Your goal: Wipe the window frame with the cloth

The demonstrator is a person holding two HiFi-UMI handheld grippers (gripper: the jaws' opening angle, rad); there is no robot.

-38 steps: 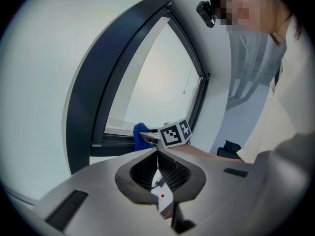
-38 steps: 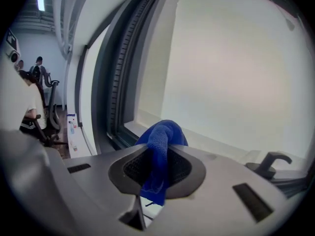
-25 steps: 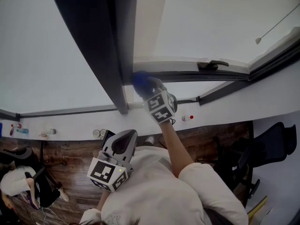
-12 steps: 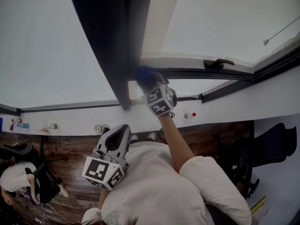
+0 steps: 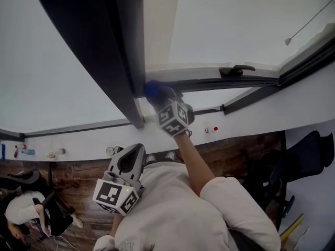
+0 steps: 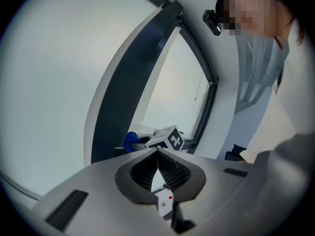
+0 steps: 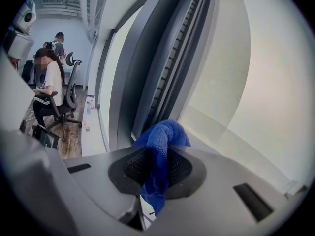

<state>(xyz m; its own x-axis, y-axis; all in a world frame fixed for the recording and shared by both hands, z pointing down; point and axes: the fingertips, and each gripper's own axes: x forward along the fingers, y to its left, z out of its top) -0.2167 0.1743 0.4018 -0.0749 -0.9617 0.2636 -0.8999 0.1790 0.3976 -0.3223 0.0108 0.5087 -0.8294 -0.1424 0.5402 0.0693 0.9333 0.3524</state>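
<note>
Little change from half a second ago: the right claw (image 5: pixel 162 99) stays at the same corner of the window frame (image 5: pixel 125 61), where the dark upright meets the horizontal rail. If anything it is a touch closer to the upright. The left claw (image 5: pixel 139 149) also keeps its low spot in front of the chest.

The right arm (image 5: pixel 196 161) is stretched far forward and up, forearm bare below a white sleeve, with the marker cube facing the camera. The right claw is clenched on the blue cloth (image 5: pixel 153 90). In the right gripper view the cloth (image 7: pixel 162 134) bunches out past the tips of the right claw (image 7: pixel 158 154), and a tail hangs down between the pads. The bunch sits against the rail right of the upright; it looks pressed on, but contact is hard to confirm.

The left claw (image 6: pixel 157 155) points toward the window, its tips closed together with nothing between them.

The window handle (image 5: pixel 236 68) lies on the rail well to the right of the cloth. The white sill (image 5: pixel 78 140) runs below. A seated person (image 7: pixel 47 90) is far off at the left.
</note>
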